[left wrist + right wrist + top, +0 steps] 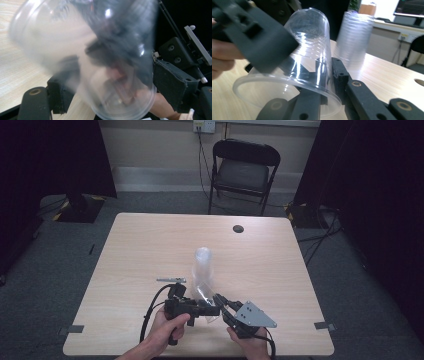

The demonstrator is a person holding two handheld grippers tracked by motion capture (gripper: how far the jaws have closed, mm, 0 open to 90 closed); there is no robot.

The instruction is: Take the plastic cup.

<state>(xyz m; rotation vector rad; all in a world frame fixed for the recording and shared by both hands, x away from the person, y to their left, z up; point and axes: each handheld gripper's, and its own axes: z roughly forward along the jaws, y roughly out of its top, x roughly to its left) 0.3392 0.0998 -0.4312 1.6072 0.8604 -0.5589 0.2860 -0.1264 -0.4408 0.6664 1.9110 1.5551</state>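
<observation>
A single clear plastic cup (pixel 201 293) lies tilted just above the table between both grippers. My right gripper (pixel 328 65) is shut on its wall near the rim, one jaw inside the cup and one outside. My left gripper (pixel 112 92) stands open around the cup (pixel 82 50), its jaws wide on either side of the round, unsqueezed body. In the right gripper view one left fingertip (pixel 254 35) hangs over the cup (pixel 309 42). From above, the left gripper (pixel 212 310) points right and the right gripper (pixel 221 301) points up-left. A stack of clear cups (pixel 202 262) stands just behind.
The cup stack (pixel 355 37) stands upright close behind the held cup. A small grey metal strip (pixel 171 280) lies left of the stack. The table (pixel 150 240) has a cable hole (pixel 238 228) at the far right. A black folding chair (pixel 245 170) stands beyond the table.
</observation>
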